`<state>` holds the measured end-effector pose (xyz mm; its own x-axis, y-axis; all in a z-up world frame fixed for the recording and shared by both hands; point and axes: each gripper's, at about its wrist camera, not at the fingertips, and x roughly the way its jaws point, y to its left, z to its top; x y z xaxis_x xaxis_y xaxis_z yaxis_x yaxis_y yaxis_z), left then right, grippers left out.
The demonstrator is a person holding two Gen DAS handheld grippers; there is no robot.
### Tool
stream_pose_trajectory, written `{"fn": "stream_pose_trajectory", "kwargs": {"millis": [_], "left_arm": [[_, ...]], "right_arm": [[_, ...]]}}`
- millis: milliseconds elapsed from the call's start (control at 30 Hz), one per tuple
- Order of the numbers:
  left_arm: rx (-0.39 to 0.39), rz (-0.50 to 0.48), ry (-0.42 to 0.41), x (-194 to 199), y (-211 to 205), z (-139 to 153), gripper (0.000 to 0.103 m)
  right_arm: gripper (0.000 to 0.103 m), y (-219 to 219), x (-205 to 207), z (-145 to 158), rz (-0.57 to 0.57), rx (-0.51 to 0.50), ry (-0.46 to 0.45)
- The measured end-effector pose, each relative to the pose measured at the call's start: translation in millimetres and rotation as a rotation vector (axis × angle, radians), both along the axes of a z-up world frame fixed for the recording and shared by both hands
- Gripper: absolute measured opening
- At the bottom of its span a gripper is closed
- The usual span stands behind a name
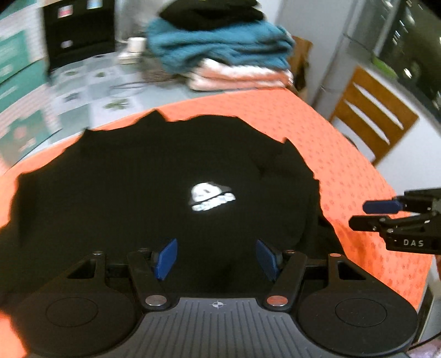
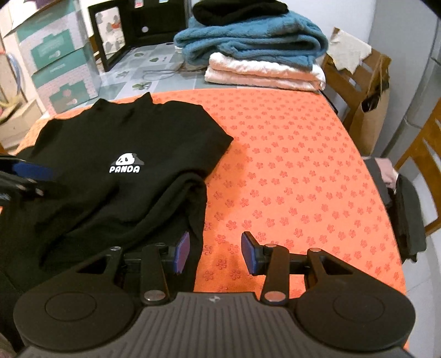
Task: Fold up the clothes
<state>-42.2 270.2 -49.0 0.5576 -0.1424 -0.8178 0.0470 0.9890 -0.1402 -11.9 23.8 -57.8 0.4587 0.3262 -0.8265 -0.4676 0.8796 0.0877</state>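
A black shirt (image 2: 115, 192) with a white panda logo (image 2: 124, 163) lies spread on the orange flowered cloth (image 2: 289, 165); its right side is bunched into folds. My left gripper (image 1: 216, 258) hovers open over the shirt's (image 1: 137, 192) near part, below the logo (image 1: 212, 198), with nothing between its blue pads (image 1: 166, 258). My right gripper (image 2: 215, 256) stands open at the shirt's right edge: its left pad is above the black fabric, its right pad above the bare cloth. The pads do not press on the fabric. Each gripper shows in the other's view, the right gripper (image 1: 372, 214) and the left gripper (image 2: 27, 176).
A stack of folded items stands at the table's far side: a black piece (image 2: 237, 11), a teal blanket (image 2: 253, 38) and white towels (image 2: 261, 71). Wooden chairs (image 2: 424, 165) stand on the right, one with dark clothes (image 2: 408, 217) draped over it. Cardboard boxes (image 2: 55, 55) rise at the left.
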Motion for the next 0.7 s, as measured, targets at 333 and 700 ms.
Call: {"fn": "stream_pose_trajectory", "kwargs": {"millis": [333, 700], "left_arm": [[0.108, -0.079, 0.026, 31, -37, -33, 0.016], [-0.056, 0.123, -0.125, -42, 45, 19, 0.006]], "right_arm": [[0.047, -9, -1, -16, -0.057, 0.027, 0.057], [0.047, 0, -4, -10, -0.015, 0.003, 0.050]]}}
